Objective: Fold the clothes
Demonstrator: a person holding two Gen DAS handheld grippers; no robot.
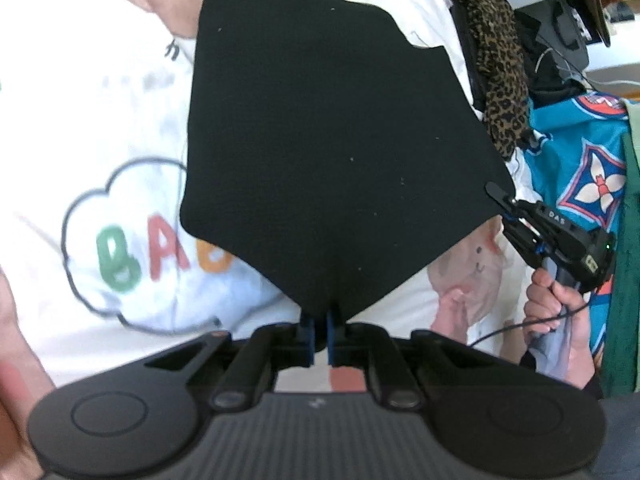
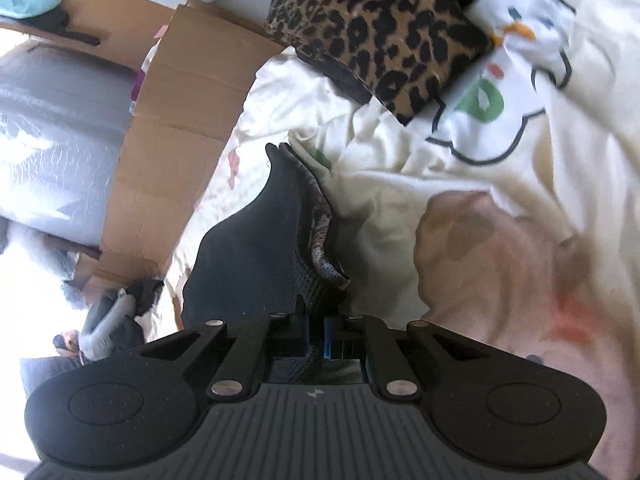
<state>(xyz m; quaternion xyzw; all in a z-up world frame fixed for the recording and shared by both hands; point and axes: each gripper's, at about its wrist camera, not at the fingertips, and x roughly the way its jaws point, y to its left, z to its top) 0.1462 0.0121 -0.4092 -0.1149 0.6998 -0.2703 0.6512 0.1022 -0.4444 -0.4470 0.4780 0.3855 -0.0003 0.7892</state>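
A black garment (image 1: 328,132) hangs spread out flat above a white printed sheet (image 1: 120,128). My left gripper (image 1: 320,322) is shut on its bottom corner, the blue pads pinching the cloth. In the left wrist view my right gripper (image 1: 496,192) clamps the garment's right corner, and a hand (image 1: 556,296) grips its handle. The right wrist view shows the same black garment (image 2: 256,248) edge-on, running away from the right gripper (image 2: 320,320), which is shut on its knit hem. A patterned inner edge shows along the fold.
A leopard-print cloth (image 2: 380,32) lies at the far side of the sheet (image 2: 400,184), also the leopard-print cloth (image 1: 500,80) at the right. A cardboard box (image 2: 176,120) stands at the left. A blue patterned fabric (image 1: 576,160) and dark clutter sit at the right.
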